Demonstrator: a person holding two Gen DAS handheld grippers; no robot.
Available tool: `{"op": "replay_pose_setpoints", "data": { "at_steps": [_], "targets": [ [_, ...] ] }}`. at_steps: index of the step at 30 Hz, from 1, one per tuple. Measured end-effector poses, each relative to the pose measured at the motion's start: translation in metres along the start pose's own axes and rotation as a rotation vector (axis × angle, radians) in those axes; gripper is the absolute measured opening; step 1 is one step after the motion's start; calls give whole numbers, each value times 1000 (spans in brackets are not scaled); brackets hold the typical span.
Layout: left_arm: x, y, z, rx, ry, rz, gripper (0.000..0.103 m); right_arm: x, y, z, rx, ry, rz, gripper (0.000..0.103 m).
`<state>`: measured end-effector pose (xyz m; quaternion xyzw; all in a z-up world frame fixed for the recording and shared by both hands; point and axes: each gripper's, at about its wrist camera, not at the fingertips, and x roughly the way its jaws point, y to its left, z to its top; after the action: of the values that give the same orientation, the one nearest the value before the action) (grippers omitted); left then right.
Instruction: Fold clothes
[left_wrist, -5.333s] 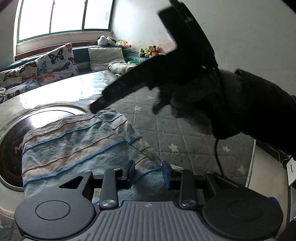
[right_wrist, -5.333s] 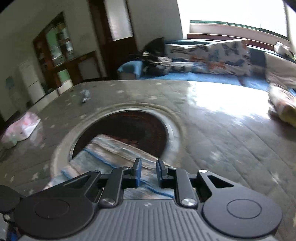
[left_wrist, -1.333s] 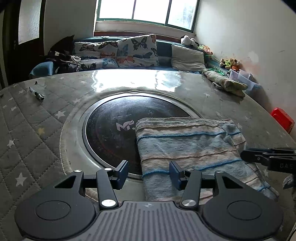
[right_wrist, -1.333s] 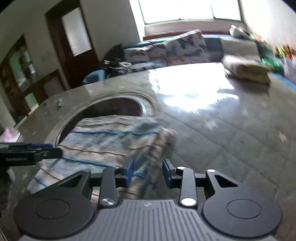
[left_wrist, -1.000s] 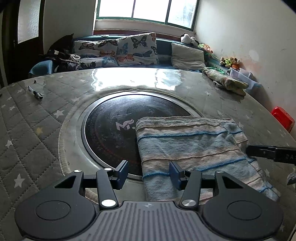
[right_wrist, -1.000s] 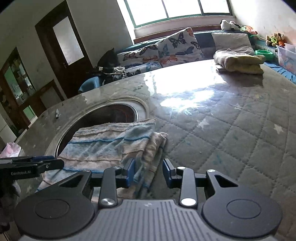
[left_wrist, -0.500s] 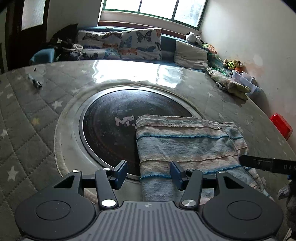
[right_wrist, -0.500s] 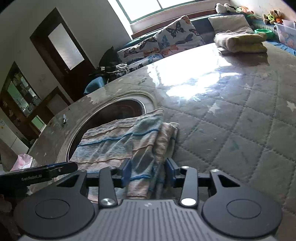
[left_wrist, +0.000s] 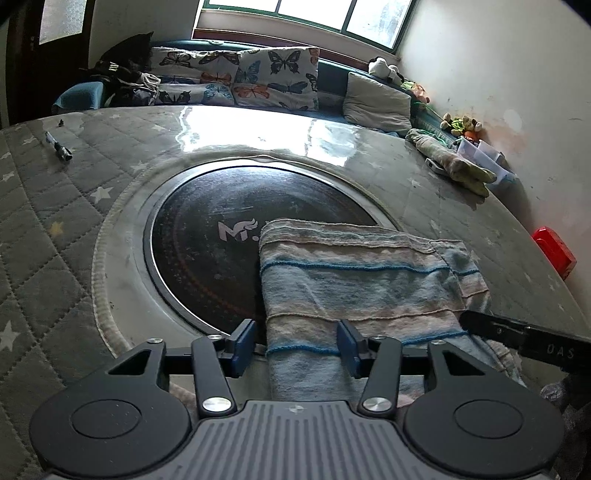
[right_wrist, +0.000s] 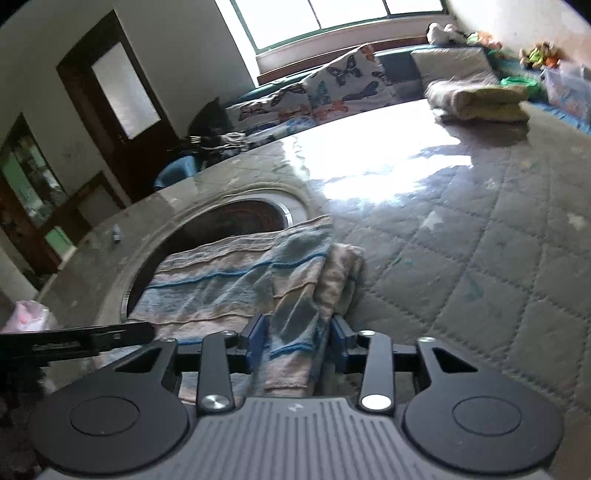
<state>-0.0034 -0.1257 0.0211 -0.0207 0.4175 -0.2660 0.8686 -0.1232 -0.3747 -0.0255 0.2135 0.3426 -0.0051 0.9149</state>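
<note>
Quilting with stars covers the round tabletop (left_wrist: 44, 221) (butterfly cushions (left_wrist: 275, 77) beyond its far edge), where both spread grippers, left gripper (left_wrist: 295, 345) and right gripper (right_wrist: 297, 338), straddle the striped towel (left_wrist: 362, 280).

Daylight enters from the window (left_wrist: 295, 16) behind the worktop (left_wrist: 55, 206). Strong glare on the worktop below it. Fisheye bending at edges. Right wrist view slightly blurred.
</note>
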Motion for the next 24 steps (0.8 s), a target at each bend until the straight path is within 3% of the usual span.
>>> {"op": "replay_pose_setpoints", "data": {
  "at_steps": [4, 9, 16, 24],
  "targets": [
    [-2, -3, 1, -7, -3, -10, 26, -3, -16, 0, 103, -6, 73, 16],
    [-9, -10, 10, -25, -16, -29, 15, -20, -22, 7, 127, -54, 108, 12],
    [-9, -54, 33, 48, -57, -78, 14, -52, -36, 37, 90, -159, 73, 11],
    [18, -118, 64, 134, -69, -92, 14, -71, -66, 78, 46, -237, -15, 10]
  ]
}}
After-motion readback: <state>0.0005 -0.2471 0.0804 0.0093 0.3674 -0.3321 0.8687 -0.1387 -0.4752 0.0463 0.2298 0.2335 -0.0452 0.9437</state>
